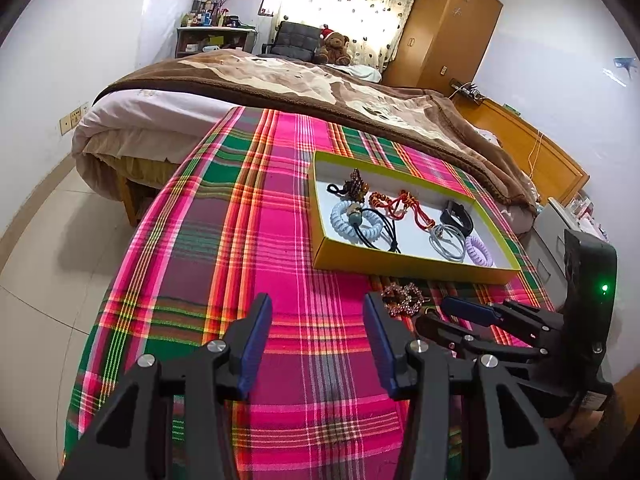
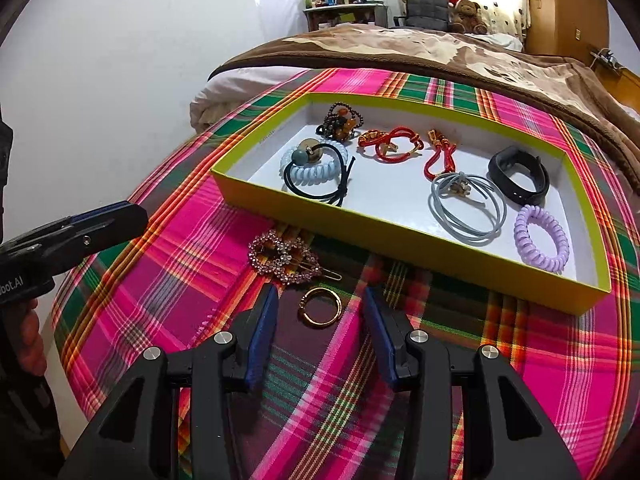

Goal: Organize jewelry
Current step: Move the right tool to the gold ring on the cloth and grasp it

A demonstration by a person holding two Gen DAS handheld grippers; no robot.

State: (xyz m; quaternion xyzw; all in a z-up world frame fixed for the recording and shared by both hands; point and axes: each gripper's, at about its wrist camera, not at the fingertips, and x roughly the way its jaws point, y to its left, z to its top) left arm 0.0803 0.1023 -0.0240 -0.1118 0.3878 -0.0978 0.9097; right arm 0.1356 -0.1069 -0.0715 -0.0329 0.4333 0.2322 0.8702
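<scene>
My right gripper (image 2: 320, 320) has its fingers spread wide with nothing held, and the gold ring (image 2: 320, 307) lies flat on the plaid cloth (image 2: 200, 220) right between the two blue pads, so I judge the ring to be the piece in hand. It sits just outside the near wall of the yellow-edged tray (image 2: 400, 236), with the rhinestone hair clip (image 2: 285, 258) close beside it toward the tray's near left corner; the two look very near each other, though I cannot tell whether they touch. The tray already holds coil ties, cords, red bracelets and a black band, so these two pieces look like the last ones out on the cloth. To do this well I would come straight down with the pads either side of the ring's rim, not its hollow, and keep the far tips short of the clip's gold pin so it does not drag along. The ring is thin and flat on soft fabric, so the pads should reach cloth level before closing; a pinch too high would probably skate off. My left gripper (image 1: 316, 340) is also wide and empty, over bare cloth to the left, and should stay clear.
</scene>
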